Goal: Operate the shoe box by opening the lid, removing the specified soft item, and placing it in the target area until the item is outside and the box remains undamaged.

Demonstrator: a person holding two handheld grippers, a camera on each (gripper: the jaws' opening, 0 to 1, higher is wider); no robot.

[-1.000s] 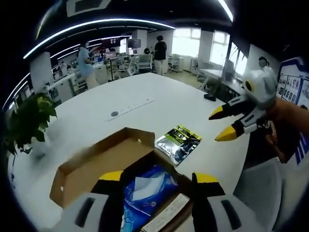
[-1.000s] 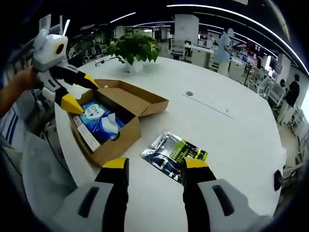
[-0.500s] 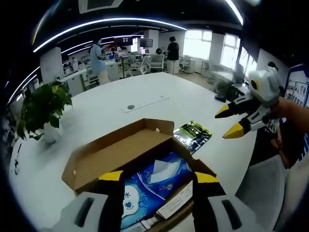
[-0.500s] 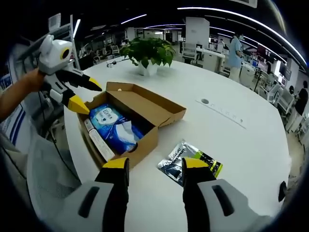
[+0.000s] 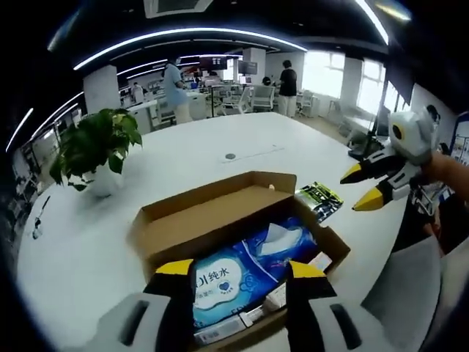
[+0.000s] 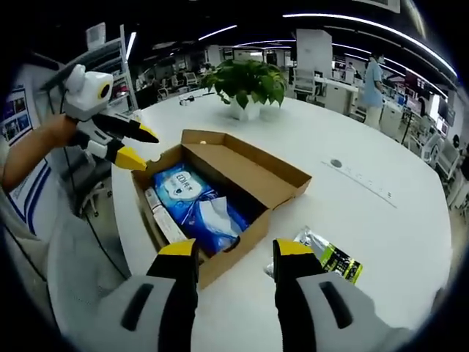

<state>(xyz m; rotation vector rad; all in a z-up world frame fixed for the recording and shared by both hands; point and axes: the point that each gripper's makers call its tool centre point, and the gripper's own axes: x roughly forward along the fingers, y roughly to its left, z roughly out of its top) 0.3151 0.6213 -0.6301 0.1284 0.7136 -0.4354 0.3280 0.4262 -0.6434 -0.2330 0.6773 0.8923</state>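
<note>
An open brown cardboard shoe box [image 5: 220, 213] [image 6: 253, 172] lies on the white table with its lid folded back. Inside lies a blue soft pack of wet wipes [image 5: 242, 268] [image 6: 198, 205] with a white tissue sticking out, and a flat white box beside it. My left gripper [image 5: 238, 273] [image 6: 135, 145] is open just above the box's near edge, with nothing between its yellow-tipped fingers. My right gripper [image 6: 229, 253] [image 5: 366, 187] is open too, hovering at the box's other long side, empty.
A black and green foil pouch [image 5: 321, 196] [image 6: 326, 253] lies on the table beside the box. A potted plant [image 5: 95, 150] [image 6: 249, 84] stands further back. The table's edge runs close by the box. Several people stand at distant desks.
Both views have shifted. The left gripper has come closer over the box, so more of the wipes pack shows. The right gripper has moved from over the pouch toward the box.
</note>
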